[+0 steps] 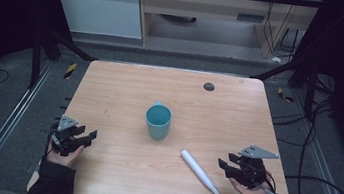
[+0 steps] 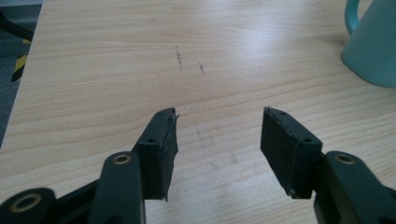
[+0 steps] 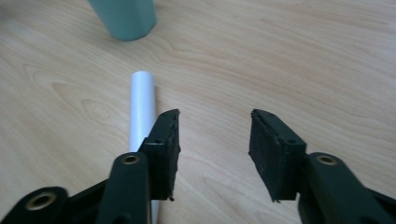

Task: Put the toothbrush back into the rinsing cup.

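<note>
right claw (image 1: 224,165): jaws wide, nothing between them; parked at the table's 4 o'clock, just beside the toothbrush.
left claw (image 1: 88,136): jaws wide too, nothing held; at the table's 8 o'clock, well apart from everything.
toothbrush (image 1: 204,178): white, lying flat on the table (image 1: 125,91), fat end towards the mug, thin head end near the front edge. In my right gripper view (image 3: 141,105) the handle runs up just left of my left jaw, not between the jaws.
mug (image 1: 158,121): teal, upright, table centre; handle at its 12 o'clock. Near the toothbrush's fat end, not touching it.
risk 1: closing now grabs air. I judge I must shift towards 9 o'clock first.
risk 2: round, smooth handle. An off-centre pinch could roll or squirt it out; towards 5 o'clock it may go off the front edge.
risk 3: coming down too low drives a jaw tip into the wood or pins the brush.
risk 4: a swing towards 11 o'clock could clip the mug. It looks light, so it could tip.
</note>
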Demonstrator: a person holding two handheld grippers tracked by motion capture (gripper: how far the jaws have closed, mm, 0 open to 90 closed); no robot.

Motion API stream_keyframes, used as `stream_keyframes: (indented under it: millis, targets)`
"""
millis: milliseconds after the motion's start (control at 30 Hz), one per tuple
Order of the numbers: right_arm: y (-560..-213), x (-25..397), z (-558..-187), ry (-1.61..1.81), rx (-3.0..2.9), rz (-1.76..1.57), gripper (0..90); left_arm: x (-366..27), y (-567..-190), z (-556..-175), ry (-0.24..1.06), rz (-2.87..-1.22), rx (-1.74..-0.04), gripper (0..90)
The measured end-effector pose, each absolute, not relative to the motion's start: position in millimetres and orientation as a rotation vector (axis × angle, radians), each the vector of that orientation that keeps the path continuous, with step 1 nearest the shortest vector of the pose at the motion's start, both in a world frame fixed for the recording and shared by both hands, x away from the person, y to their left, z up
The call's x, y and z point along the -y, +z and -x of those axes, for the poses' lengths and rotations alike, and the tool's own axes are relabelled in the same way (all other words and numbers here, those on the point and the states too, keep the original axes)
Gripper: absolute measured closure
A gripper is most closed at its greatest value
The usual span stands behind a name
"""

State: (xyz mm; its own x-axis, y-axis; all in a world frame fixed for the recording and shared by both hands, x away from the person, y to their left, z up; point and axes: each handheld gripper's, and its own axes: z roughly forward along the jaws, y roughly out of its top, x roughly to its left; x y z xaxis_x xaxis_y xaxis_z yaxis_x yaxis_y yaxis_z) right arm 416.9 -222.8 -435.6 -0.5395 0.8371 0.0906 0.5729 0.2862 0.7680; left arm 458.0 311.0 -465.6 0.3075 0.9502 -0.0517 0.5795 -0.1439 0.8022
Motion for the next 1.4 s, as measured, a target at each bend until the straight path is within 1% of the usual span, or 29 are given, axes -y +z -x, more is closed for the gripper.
stream_keyframes:
  millis: [133, 167, 200, 533, 633, 1400]
  targets:
    - [-436.2, 217.5, -412.3, 1.101, -2.28, -1.263, 65.0, -309.5, -466.6, -458.4, 0.624, -1.845, -1.367, 45.0]
    - [-436.2, 217.5, -412.3, 1.101, -2.28, -1.263, 65.0, -309.5, -466.6, -458.4, 0.624, -1.845, -1.367, 44.9]
    - [-436.6, 213.9, -409.3, 1.088, -2.305, -1.244, 70.5, -308.8, -466.7, -458.3, 0.626, -1.853, -1.364, 44.9]
    - [-441.9, 204.1, -398.7, 1.056, -2.415, -1.208, 88.6, -305.9, -468.3, -458.7, 0.611, -1.879, -1.343, 44.1]
    - [-444.7, 202.9, -395.4, 1.054, -2.445, -1.193, 90.0, -304.4, -468.5, -458.7, 0.612, -1.889, -1.333, 43.8]
    - [-468.1, 192.8, -380.6, 0.928, -2.604, -1.201, 90.0, -303.5, -468.4, -458.5, 0.617, -1.893, -1.334, 43.1]
